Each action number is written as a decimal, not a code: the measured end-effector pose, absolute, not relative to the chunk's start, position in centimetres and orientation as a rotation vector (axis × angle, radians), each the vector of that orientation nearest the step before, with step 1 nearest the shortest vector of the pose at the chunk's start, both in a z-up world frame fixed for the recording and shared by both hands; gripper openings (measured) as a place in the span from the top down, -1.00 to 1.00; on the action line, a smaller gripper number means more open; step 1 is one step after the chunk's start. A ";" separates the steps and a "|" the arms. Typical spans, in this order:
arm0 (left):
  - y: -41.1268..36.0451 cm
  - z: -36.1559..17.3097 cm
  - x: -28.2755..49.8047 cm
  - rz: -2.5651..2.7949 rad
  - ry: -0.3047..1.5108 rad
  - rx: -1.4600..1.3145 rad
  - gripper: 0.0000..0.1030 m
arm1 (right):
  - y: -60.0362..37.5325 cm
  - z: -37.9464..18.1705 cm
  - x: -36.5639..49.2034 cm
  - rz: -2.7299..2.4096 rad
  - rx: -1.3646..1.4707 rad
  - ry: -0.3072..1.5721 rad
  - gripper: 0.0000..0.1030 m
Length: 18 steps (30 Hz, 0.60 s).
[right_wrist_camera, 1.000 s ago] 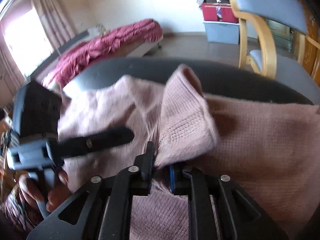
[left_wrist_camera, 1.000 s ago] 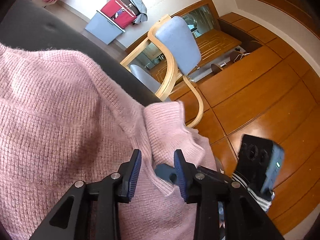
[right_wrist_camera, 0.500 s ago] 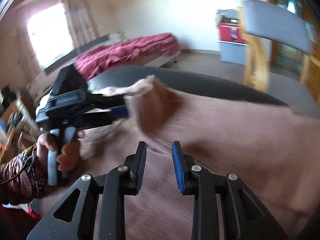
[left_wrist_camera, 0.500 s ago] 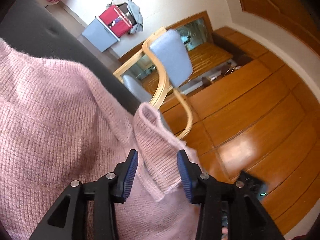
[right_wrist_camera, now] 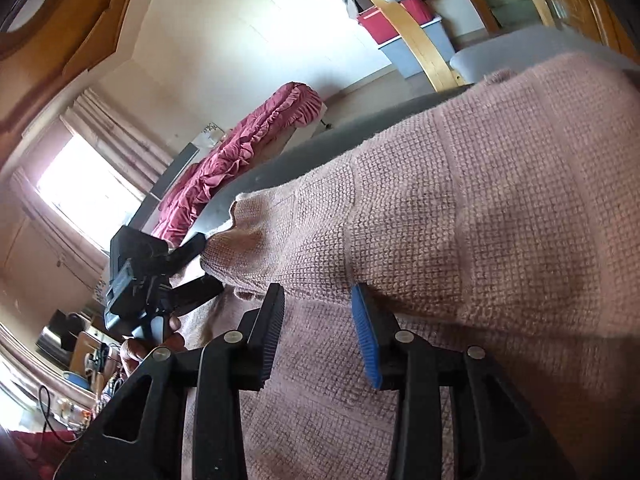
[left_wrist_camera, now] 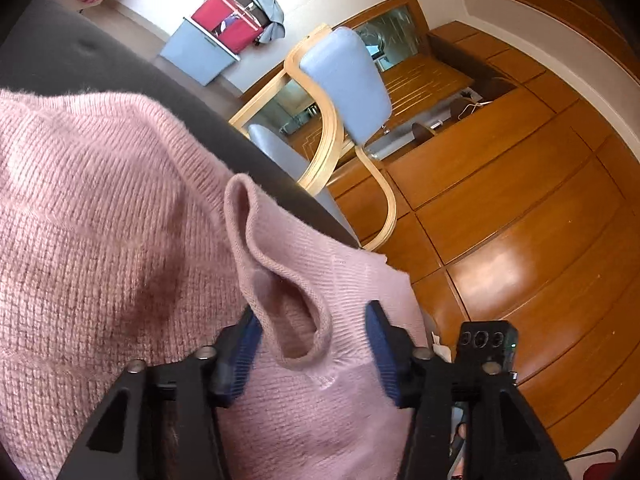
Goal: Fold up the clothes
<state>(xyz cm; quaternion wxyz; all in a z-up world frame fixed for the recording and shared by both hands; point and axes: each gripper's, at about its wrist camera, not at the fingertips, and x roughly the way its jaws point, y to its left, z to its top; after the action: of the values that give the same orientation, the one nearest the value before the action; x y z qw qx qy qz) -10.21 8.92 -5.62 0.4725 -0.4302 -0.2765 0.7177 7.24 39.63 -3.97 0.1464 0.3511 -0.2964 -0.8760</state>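
One pink knit sweater [left_wrist_camera: 100, 240] is lying across the dark grey cushion [left_wrist_camera: 80, 60], covering most of it, with one edge hanging past the cushion's near rim. One sleeve, cuff [left_wrist_camera: 288, 280] open and standing up in a loop, is lying folded inward over the sweater's body rather than trailing off the cushion. That first sleeve fold is looking done, as far as I can judge; a second sleeve cannot be made out, and the body is not yet folded, so most of the task is remaining.

Left gripper [left_wrist_camera: 312, 344]: jaws standing apart on either side of the cuff, pads looking clear of the knit, so released. Right gripper [right_wrist_camera: 316, 328]: jaws opening, hovering over the sweater's body with knit showing in the gap but nothing pinched. In the right wrist view the left gripper [right_wrist_camera: 192, 268] is also showing at the sleeve end, a hand [right_wrist_camera: 160, 336] wrapping its handle.

Count, relative to the cushion:
- sweaters on it: one
- sleeves visible on it: one
- grippers over it: two
- wooden chairs [left_wrist_camera: 340, 92] with blue padding beyond it: one
- grey storage bins [left_wrist_camera: 200, 56] with a red bag on top, beyond it: one
- beds with a red cover [right_wrist_camera: 248, 140] beyond it: one
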 end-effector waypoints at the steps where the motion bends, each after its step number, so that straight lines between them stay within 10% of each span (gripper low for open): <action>1: 8.8 -5.7 -10.3 1.749 -0.689 -1.053 0.38 | 39.7 -3.6 7.5 -2.540 1.009 -0.849 0.26; 5: 9.1 -5.9 -10.6 1.731 -0.683 -1.070 0.90 | 39.7 -0.7 11.2 -2.720 1.002 -0.632 0.26; 8: 9.6 -5.4 -10.2 1.716 -0.647 -1.045 0.91 | 40.5 0.2 14.3 -2.854 1.056 -0.457 0.75; 18: 11.3 -1.3 -6.6 1.652 -0.576 -0.931 0.91 | 48.6 -2.4 16.0 -2.941 1.203 -0.778 0.77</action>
<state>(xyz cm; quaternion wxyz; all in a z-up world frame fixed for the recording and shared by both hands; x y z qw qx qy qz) -6.65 11.30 -1.32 0.5479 -0.3929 -0.2430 0.6974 15.99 48.58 -2.39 -0.0648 0.3670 -0.2372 -0.8971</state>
